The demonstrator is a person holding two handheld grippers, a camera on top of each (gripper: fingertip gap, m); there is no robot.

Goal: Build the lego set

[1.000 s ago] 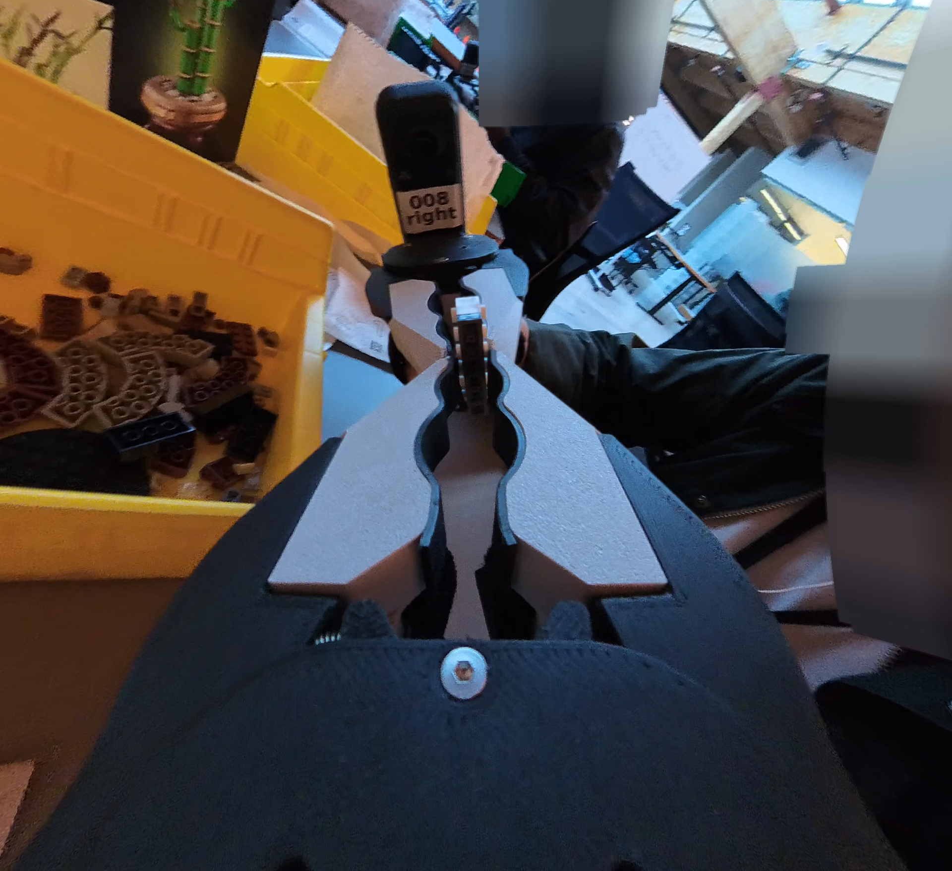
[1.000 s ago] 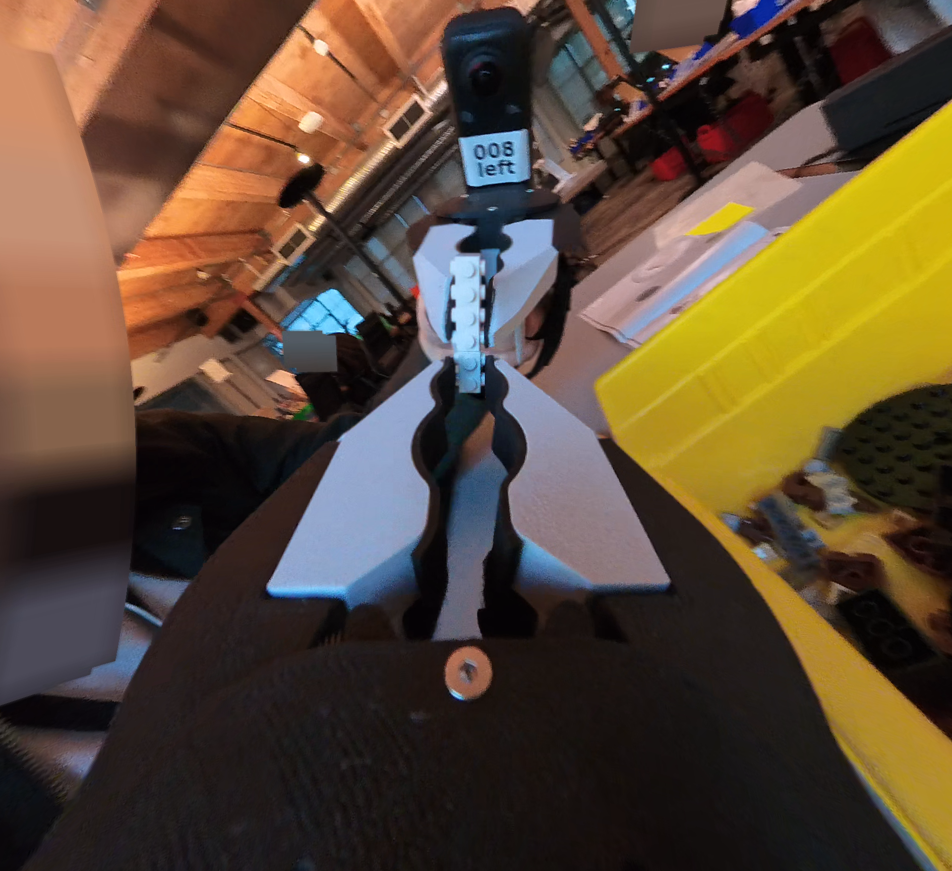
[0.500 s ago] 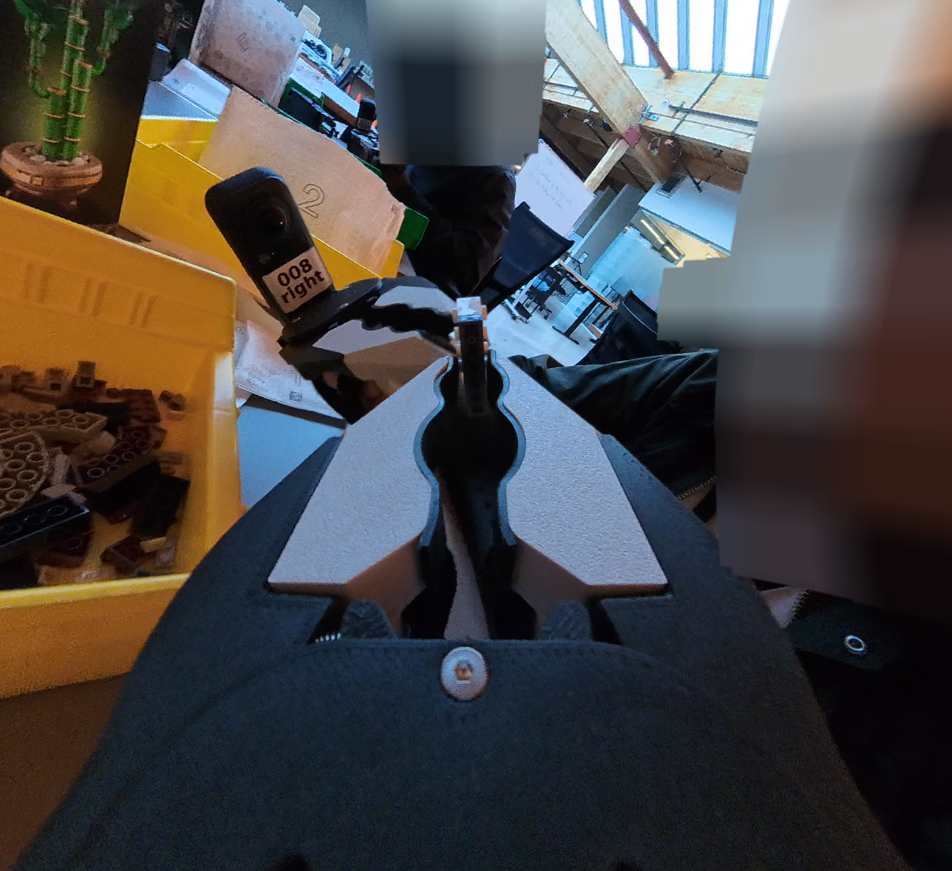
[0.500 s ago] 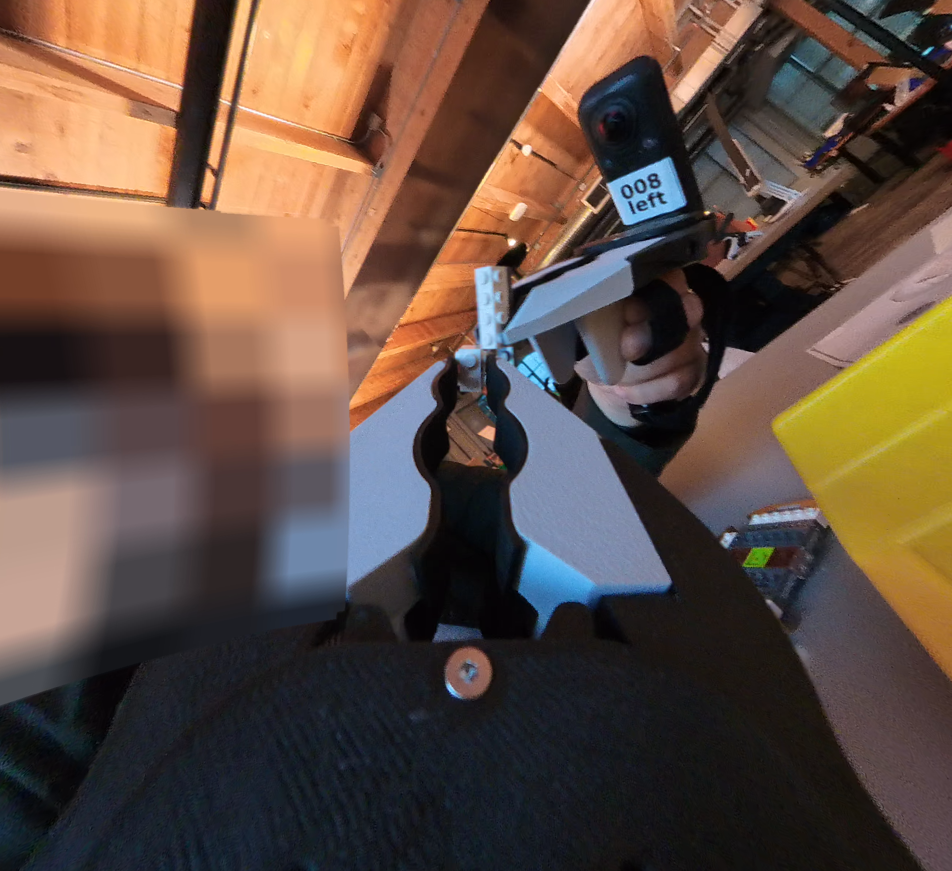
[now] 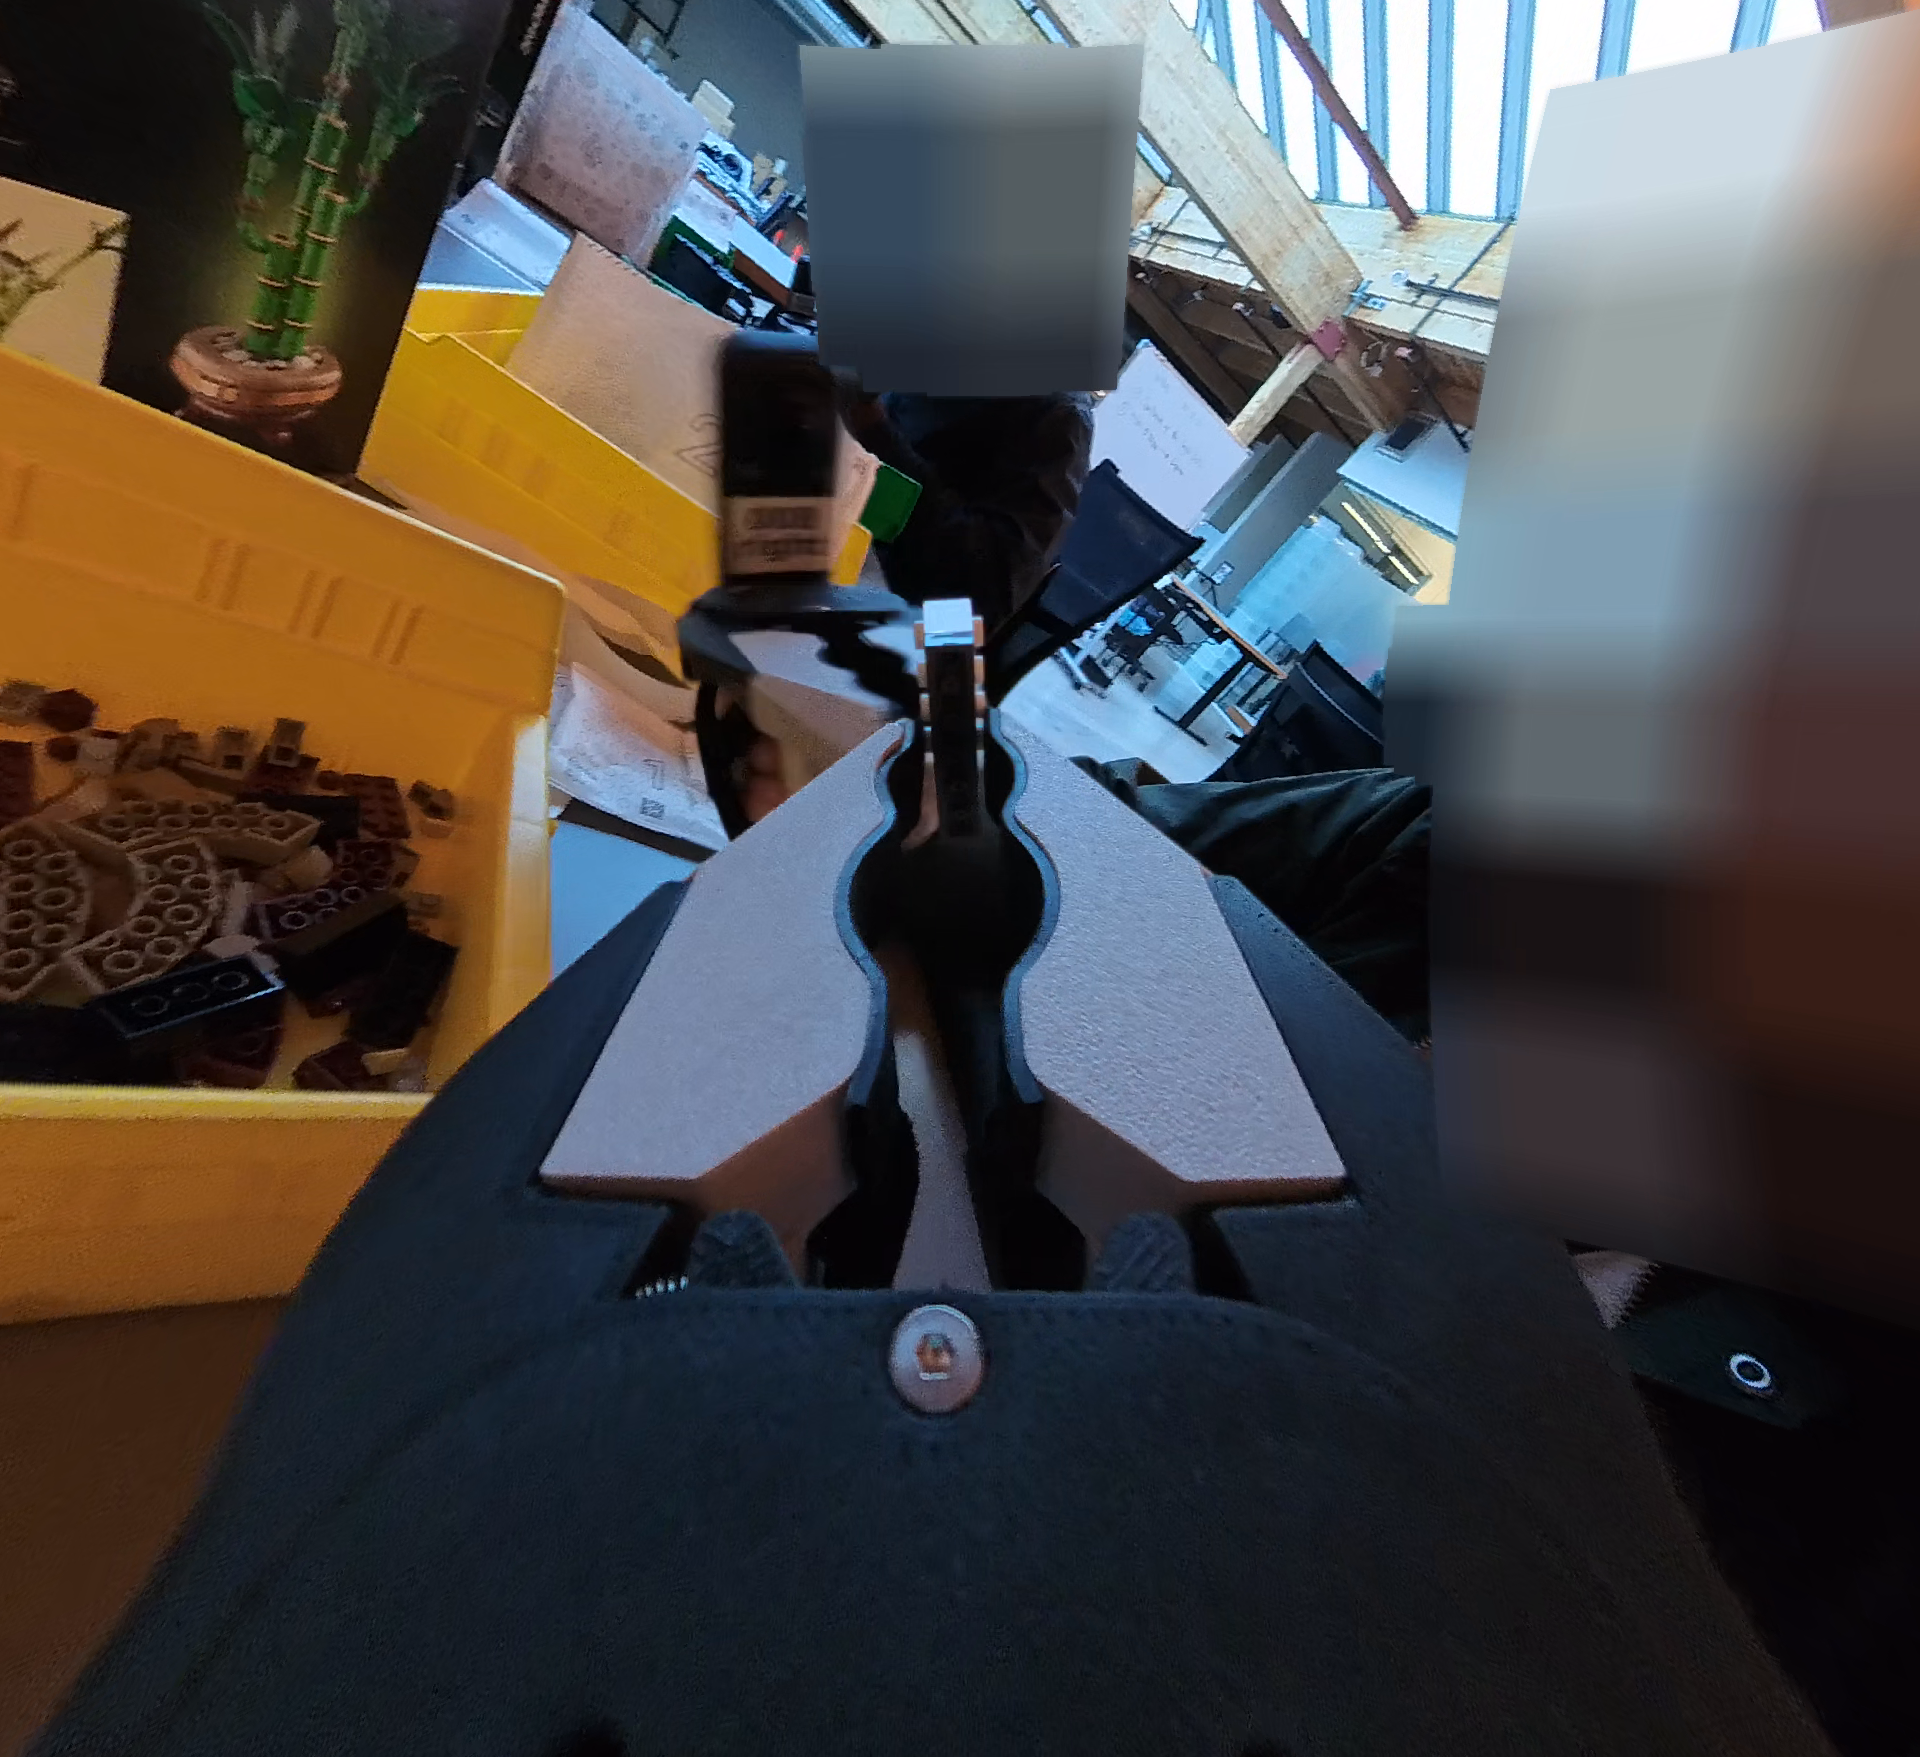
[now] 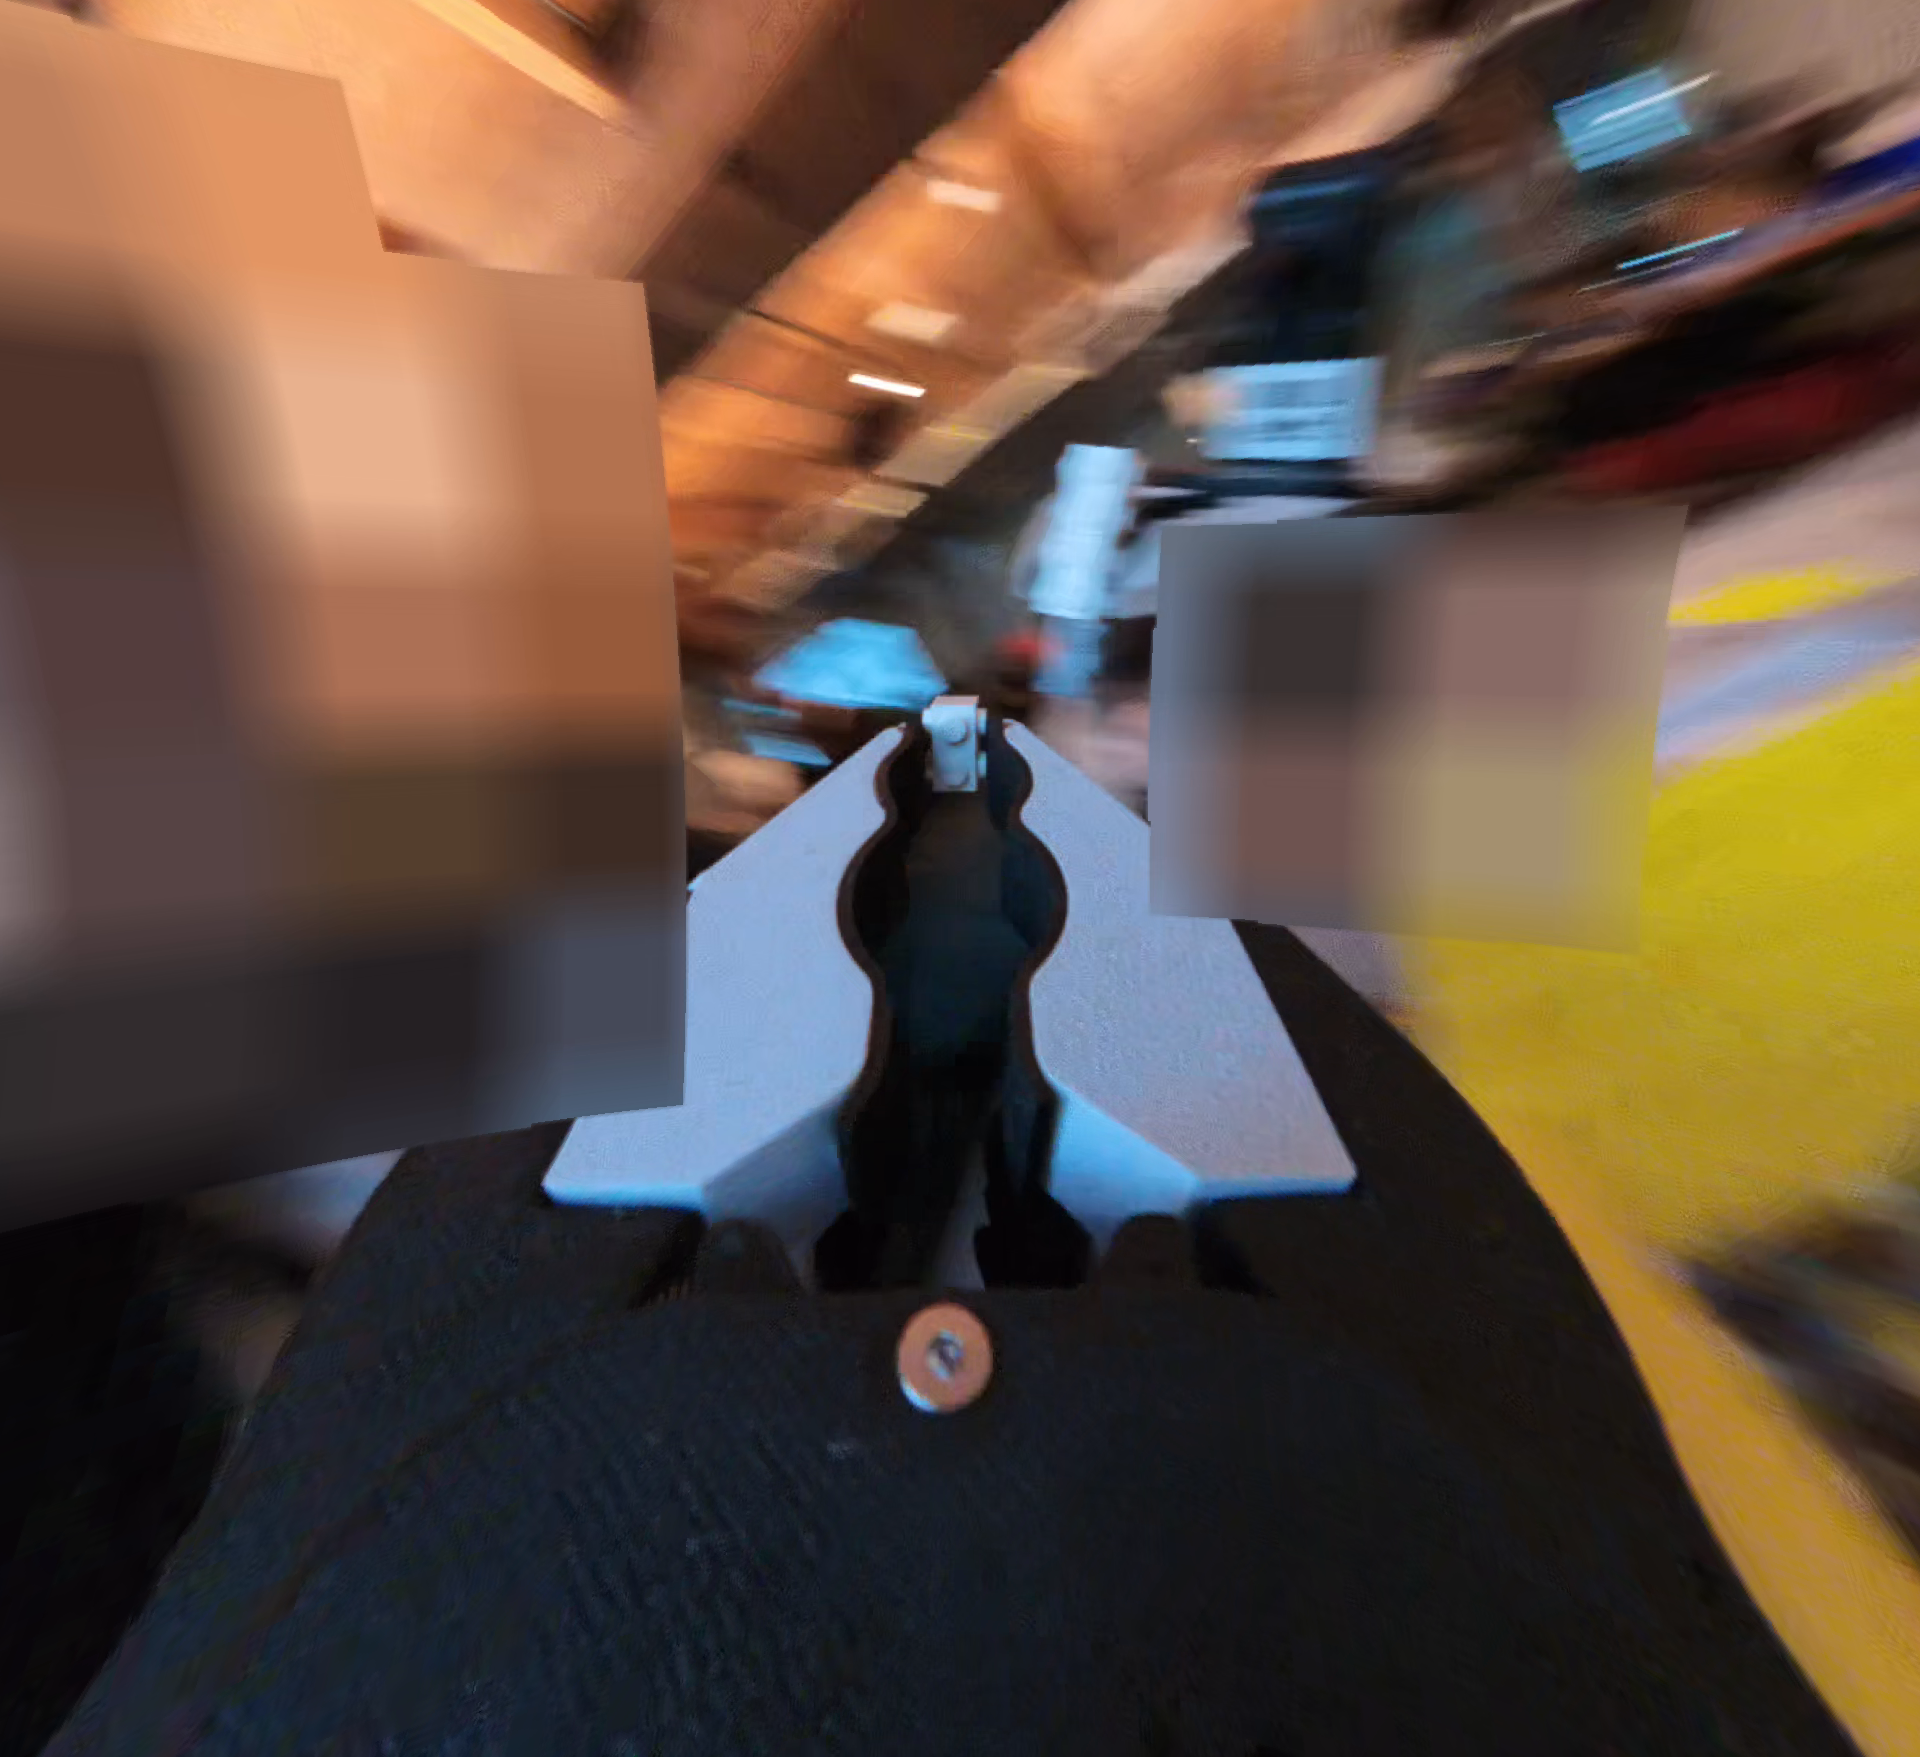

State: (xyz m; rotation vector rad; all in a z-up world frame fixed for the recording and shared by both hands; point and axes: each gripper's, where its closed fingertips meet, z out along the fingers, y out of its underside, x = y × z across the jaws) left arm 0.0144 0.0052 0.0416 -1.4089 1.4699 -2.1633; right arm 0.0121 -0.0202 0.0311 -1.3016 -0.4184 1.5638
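Observation:
My left gripper (image 5: 951,736) is shut on a thin long plate (image 5: 952,668), which I see edge-on with a white end at the top. It is held up in the air. My right gripper (image 6: 954,739) is shut on a small white studded piece (image 6: 957,760) at its fingertips. The right wrist view is badly motion-blurred. In the left wrist view the right gripper (image 5: 831,658) shows just behind and left of the plate, blurred. I cannot tell whether it touches the plate.
A yellow bin (image 5: 312,627) of several brown, grey and black bricks (image 5: 187,886) stands at the left, with more yellow bins (image 5: 488,419) behind. The set's black box (image 5: 260,149) stands behind it. A person's dark sleeve (image 5: 1288,834) is at the right. Paper sheets (image 5: 623,762) lie on the table.
The right gripper has swung from a tilted pose to upright and is moving fast, blurring its view. The left gripper still holds the plate; its view has turned back toward the bin.

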